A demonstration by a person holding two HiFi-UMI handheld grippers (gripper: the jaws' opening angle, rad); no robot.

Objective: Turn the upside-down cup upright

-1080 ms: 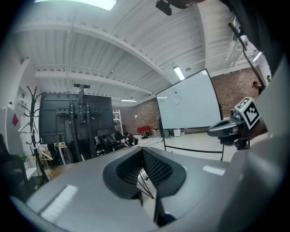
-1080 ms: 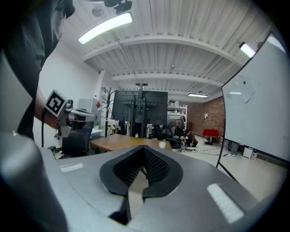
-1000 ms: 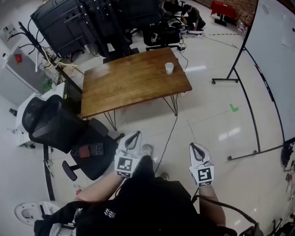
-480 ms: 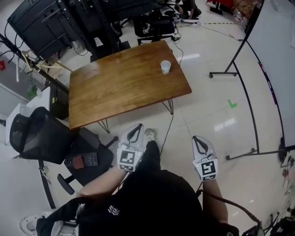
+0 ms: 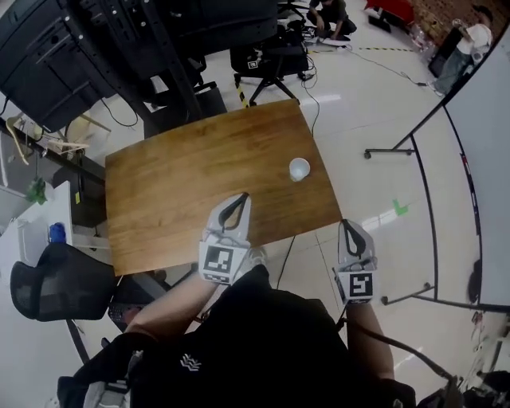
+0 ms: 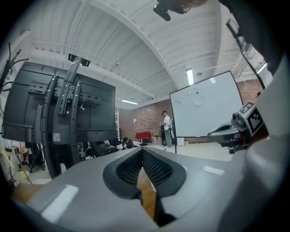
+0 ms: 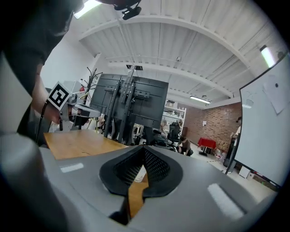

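A small white cup (image 5: 299, 169) stands on the right part of the wooden table (image 5: 183, 183); from above I cannot tell which way up it is. My left gripper (image 5: 237, 198) reaches over the table's near edge, well left of and nearer than the cup, jaws shut and empty. My right gripper (image 5: 351, 226) hangs over the floor just off the table's near right corner, also shut with nothing held. In the right gripper view (image 7: 144, 147) a bit of the white cup (image 7: 140, 174) shows through the jaw opening. In the left gripper view (image 6: 142, 150) the jaws meet at the tip over the tabletop.
A black office chair (image 5: 60, 285) stands at the near left. Black screens on a rack (image 5: 96, 40) rise behind the table. A whiteboard on a wheeled stand (image 5: 478, 167) is to the right. A cable (image 5: 280, 267) runs over the floor under the table, and people (image 5: 327, 14) are far behind.
The view has closed in on the table: table and cup are now much nearer. My left gripper has come over the table's near edge and the right one beside its corner. Both stayed shut.
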